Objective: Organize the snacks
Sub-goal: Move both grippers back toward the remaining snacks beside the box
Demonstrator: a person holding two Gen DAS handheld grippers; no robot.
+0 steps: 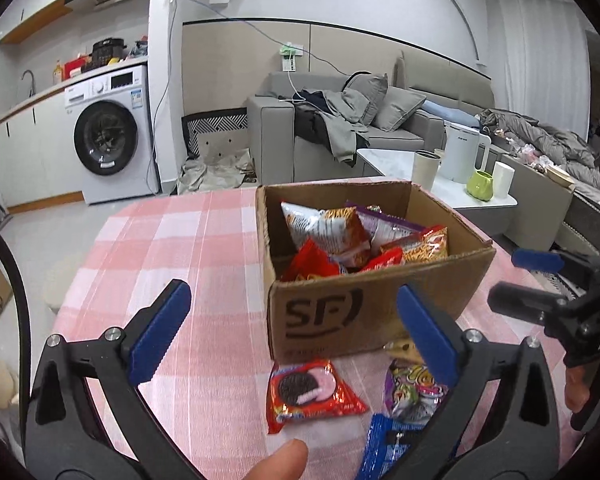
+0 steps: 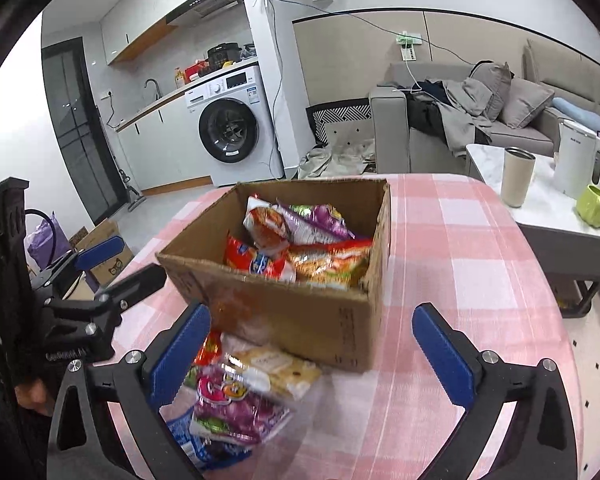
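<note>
An open cardboard box (image 1: 364, 308) (image 2: 300, 320) holding several snack packets stands on the pink checked tablecloth (image 1: 188, 248). In front of it lie a red cookie packet (image 1: 312, 394), a purple packet (image 1: 414, 392) (image 2: 236, 408), a blue packet (image 1: 384, 444) (image 2: 188, 440) and a pale cracker packet (image 2: 280, 368). My left gripper (image 1: 296, 332) is open, nothing between its pads, above the red packet. My right gripper (image 2: 312, 352) is open too, hovering near the box's front corner over the loose packets. Each gripper shows at the edge of the other's view.
The table's far edge drops to the floor, with a washing machine (image 1: 112, 136) and grey sofa (image 1: 340, 128) beyond. A low white table (image 2: 540, 208) at the right carries a kettle, cups and a green mug. A fingertip (image 1: 276, 460) shows at the bottom.
</note>
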